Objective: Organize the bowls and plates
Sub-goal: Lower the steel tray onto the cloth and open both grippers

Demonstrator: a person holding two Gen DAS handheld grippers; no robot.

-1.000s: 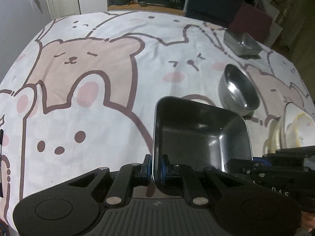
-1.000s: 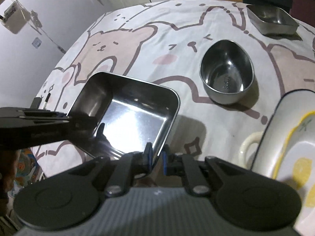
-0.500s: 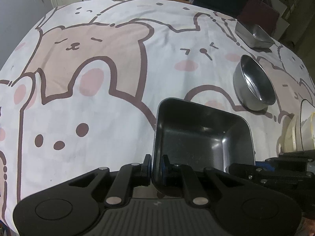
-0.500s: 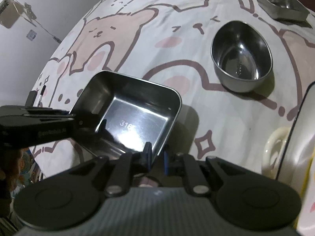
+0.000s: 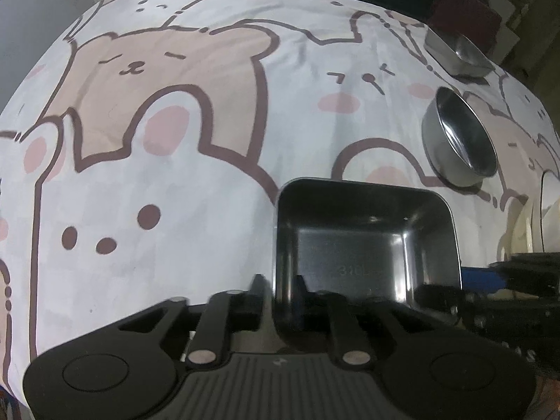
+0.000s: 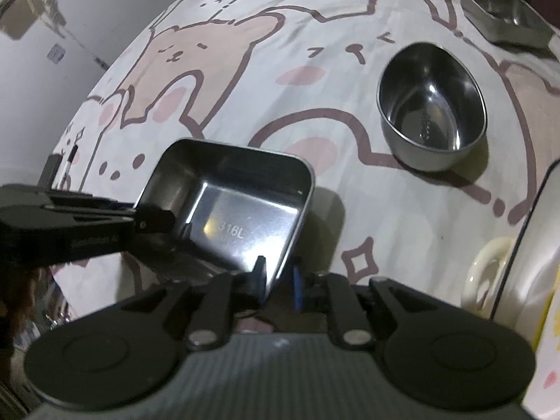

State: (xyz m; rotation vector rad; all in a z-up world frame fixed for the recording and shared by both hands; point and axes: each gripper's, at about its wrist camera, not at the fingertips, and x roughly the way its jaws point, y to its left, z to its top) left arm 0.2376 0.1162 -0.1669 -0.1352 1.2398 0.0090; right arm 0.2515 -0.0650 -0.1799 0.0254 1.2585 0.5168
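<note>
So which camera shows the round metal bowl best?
The right wrist camera. It looks down into the round bowl, so you see its whole rim and shiny bottom. The left wrist camera catches the bowl far off to the side, squashed, showing mostly its outer wall.

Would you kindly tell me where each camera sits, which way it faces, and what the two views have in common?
Left wrist: on the left gripper, looking forward across the bear-print tablecloth; its own jaws straddle the near-left wall of the square steel tray.
Right wrist: on the right gripper, looking across the same table; its jaws straddle the tray's near-right corner, and the left gripper shows at left.
Shared: square steel tray, round steel bowl, far steel tray, tablecloth.
</note>
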